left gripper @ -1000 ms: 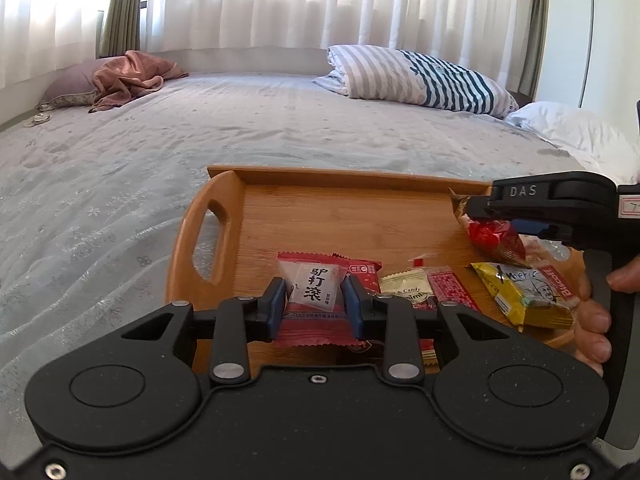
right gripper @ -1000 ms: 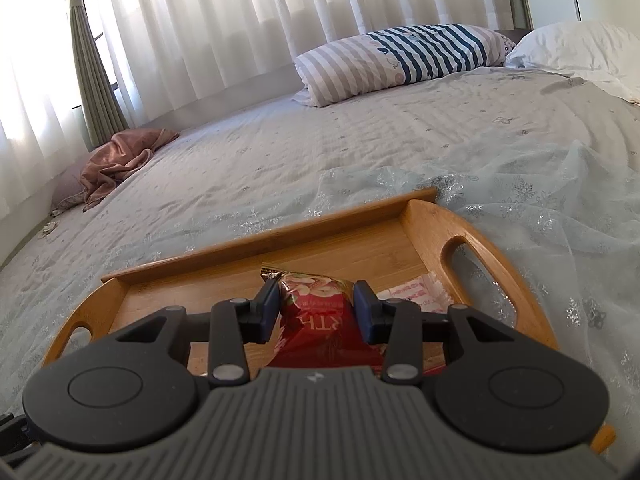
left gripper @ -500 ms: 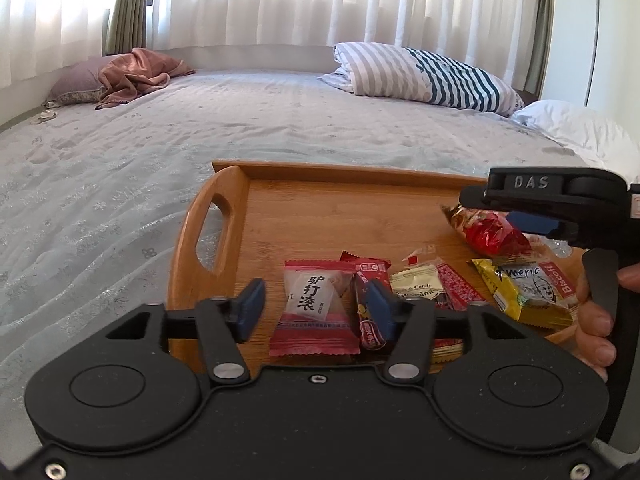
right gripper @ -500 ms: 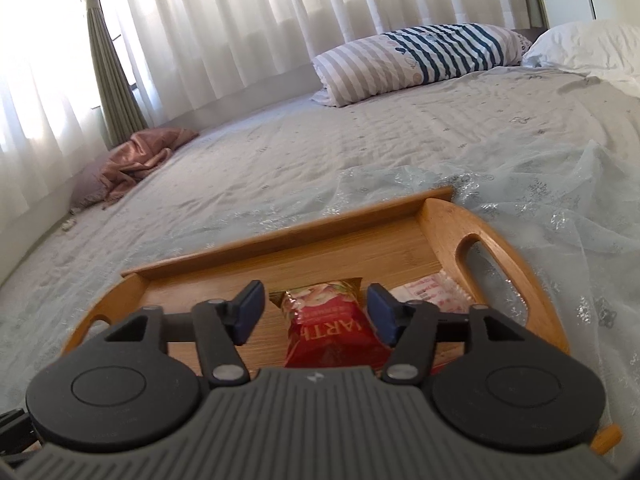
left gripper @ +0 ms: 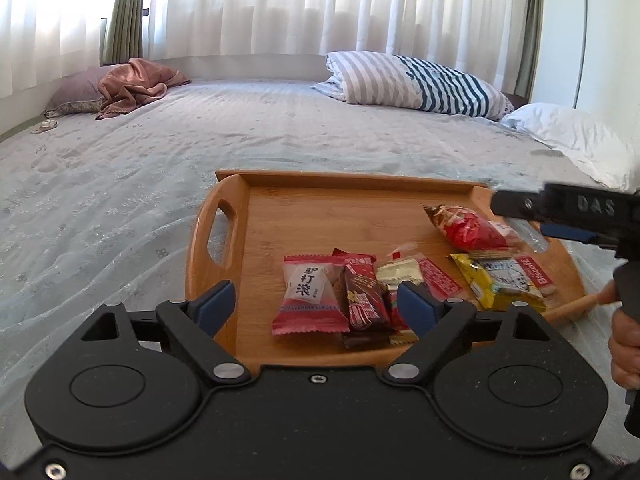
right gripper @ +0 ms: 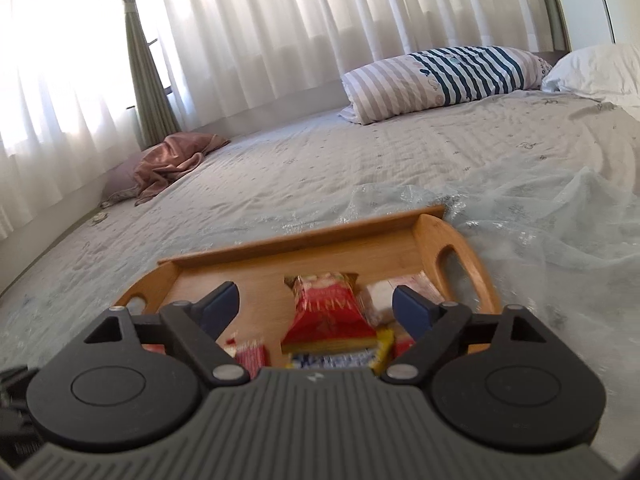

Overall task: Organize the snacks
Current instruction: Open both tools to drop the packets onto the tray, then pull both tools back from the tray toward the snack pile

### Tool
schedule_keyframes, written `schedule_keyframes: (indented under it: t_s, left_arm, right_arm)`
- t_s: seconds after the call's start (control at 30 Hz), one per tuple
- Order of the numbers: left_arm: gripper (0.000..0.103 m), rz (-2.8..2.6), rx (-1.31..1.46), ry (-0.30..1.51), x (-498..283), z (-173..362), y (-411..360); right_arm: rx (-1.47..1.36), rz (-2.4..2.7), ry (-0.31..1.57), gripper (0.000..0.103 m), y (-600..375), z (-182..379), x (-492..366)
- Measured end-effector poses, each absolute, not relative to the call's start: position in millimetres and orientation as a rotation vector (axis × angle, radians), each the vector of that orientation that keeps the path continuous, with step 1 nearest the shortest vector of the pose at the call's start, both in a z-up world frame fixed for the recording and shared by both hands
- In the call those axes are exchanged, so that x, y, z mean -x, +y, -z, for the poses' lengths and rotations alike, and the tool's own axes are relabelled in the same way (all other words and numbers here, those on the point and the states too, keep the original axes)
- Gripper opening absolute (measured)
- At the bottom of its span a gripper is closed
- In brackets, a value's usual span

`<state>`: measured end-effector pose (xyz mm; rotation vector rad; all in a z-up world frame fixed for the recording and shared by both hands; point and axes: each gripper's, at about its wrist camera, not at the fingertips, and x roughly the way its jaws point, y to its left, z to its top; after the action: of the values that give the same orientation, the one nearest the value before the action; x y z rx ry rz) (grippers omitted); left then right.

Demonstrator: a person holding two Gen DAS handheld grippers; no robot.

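A wooden tray (left gripper: 320,216) (right gripper: 256,276) with handles lies on the bed and holds several snack packets. My left gripper (left gripper: 316,306) hangs over its near edge, jaws opening, pads clear of the pink-and-white packet (left gripper: 310,296) that lies flat between them beside a dark red bar (left gripper: 362,294). A red bag (left gripper: 470,228) (right gripper: 326,312) lies at the tray's right, resting partly on a yellow packet (left gripper: 496,280) (right gripper: 382,344). My right gripper (right gripper: 316,306) (left gripper: 568,216) is also opening, with the red bag lying free between its pads.
The tray sits on a grey-blue bedspread (left gripper: 120,200). A striped pillow (left gripper: 416,82) and a white pillow (left gripper: 572,136) lie at the far right, a pink blanket (left gripper: 136,86) at the far left. Curtains hang behind. A hand (left gripper: 624,344) grips the right gripper's handle.
Both grippers opened and let go: the left released the pink-and-white packet, the right released the red bag. Both drew back a little from the tray, where the snacks now lie.
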<state>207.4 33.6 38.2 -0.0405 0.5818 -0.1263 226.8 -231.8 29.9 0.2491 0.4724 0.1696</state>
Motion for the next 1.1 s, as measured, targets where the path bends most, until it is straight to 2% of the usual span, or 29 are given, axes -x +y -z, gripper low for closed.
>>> schedule_keyframes:
  t_s: [0.37,1.1]
  left_arm:
    - [0.099,0.182,0.036,0.542,-158,-55,29]
    - [0.101,0.241,0.024,0.559,-79,-33,6]
  right_arm:
    - [-0.139,-0.203,0.420,0.103,-244,-32,-148]
    - [0.013,-0.163,0.381,0.103,-248,-4,-50]
